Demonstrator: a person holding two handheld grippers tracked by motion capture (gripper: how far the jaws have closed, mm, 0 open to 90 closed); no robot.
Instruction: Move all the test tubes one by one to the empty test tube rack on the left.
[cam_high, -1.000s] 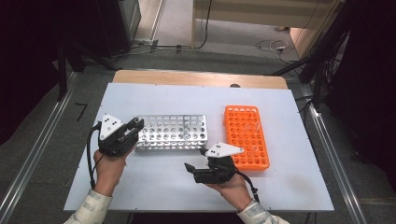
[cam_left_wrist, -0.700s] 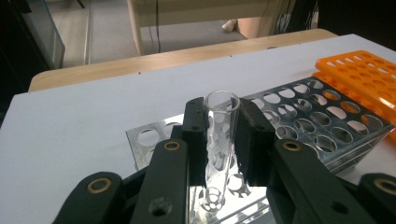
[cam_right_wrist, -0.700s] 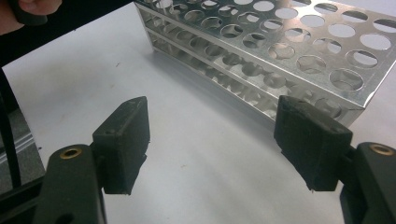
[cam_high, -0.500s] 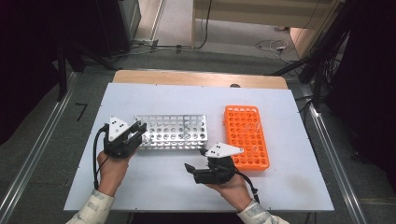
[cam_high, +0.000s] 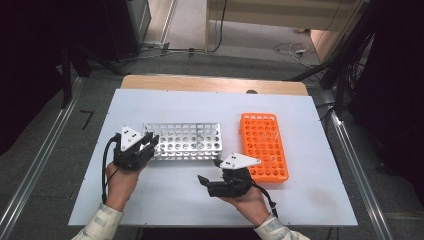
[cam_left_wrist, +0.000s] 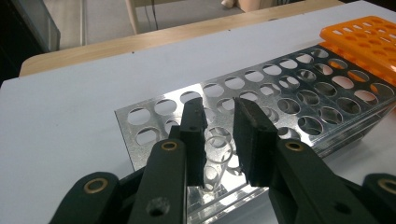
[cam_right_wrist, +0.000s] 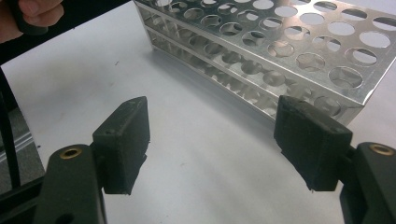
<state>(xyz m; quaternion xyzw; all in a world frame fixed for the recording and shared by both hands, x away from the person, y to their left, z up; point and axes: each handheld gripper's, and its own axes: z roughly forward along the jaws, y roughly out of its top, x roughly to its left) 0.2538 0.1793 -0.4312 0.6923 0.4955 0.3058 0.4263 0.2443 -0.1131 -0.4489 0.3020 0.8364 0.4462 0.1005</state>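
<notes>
A clear tube stands in a hole at the near-left corner of the metal rack. My left gripper sits over that corner. In the left gripper view its jaws are drawn in on either side of the tube, with the pads against its rim. My right gripper rests lower on the white table, in front of the rack, pointing left. In the right gripper view its jaws stand wide open with nothing between them, and the metal rack lies just beyond.
An orange rack lies to the right of the metal one, close to the right hand. A wooden strip runs along the table's far edge. Metal rails flank the table, and cables lie on the floor beyond.
My left gripper has drifted slightly toward me at the rack's left end. The right gripper and both racks have kept their places.
</notes>
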